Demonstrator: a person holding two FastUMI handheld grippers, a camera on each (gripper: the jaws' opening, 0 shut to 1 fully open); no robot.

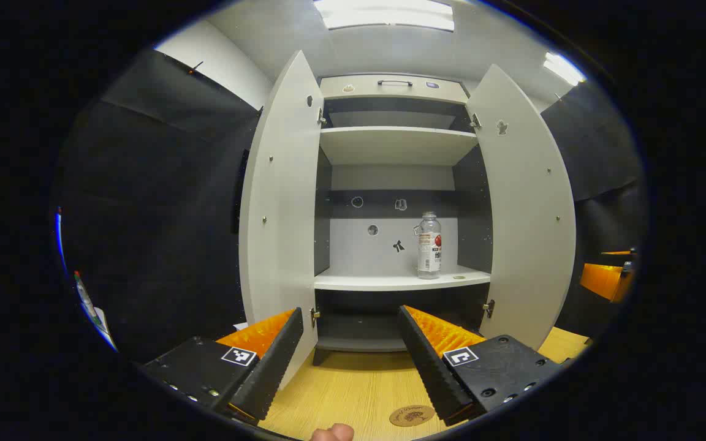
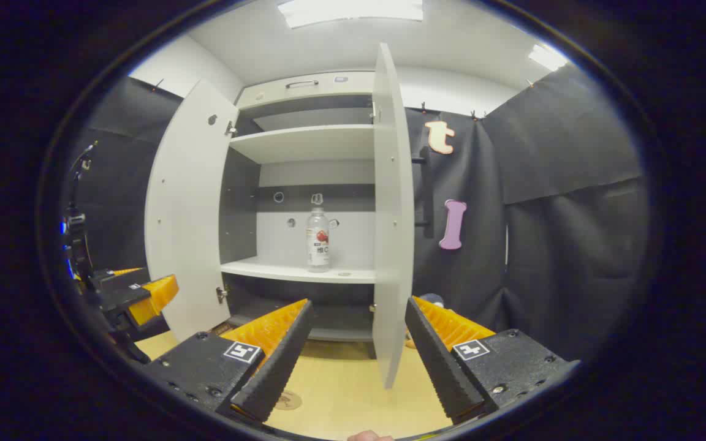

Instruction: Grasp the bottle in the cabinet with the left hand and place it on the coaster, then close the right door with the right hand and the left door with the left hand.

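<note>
Both doors stand wide, nothing lifted yet, and on the left the white left cabinet door (image 1: 279, 202) swings well out while the left gripper (image 1: 350, 361) hangs low over the yellow wooden tabletop (image 1: 353, 392), its black-and-orange fingers spread wide and empty; to reach cleanly I'd judge it should rise to shelf level, go in between the doors and close around the mid-body, not the cap. Moving right, the clear plastic bottle with a white cap and a red-and-white label (image 1: 429, 245) stands upright on the white middle shelf (image 1: 390, 280), toward its right end, apart from the walls. Near us lies the round brown coaster (image 1: 412, 415); rightmost, the right gripper (image 2: 356, 361) is also wide open
</note>
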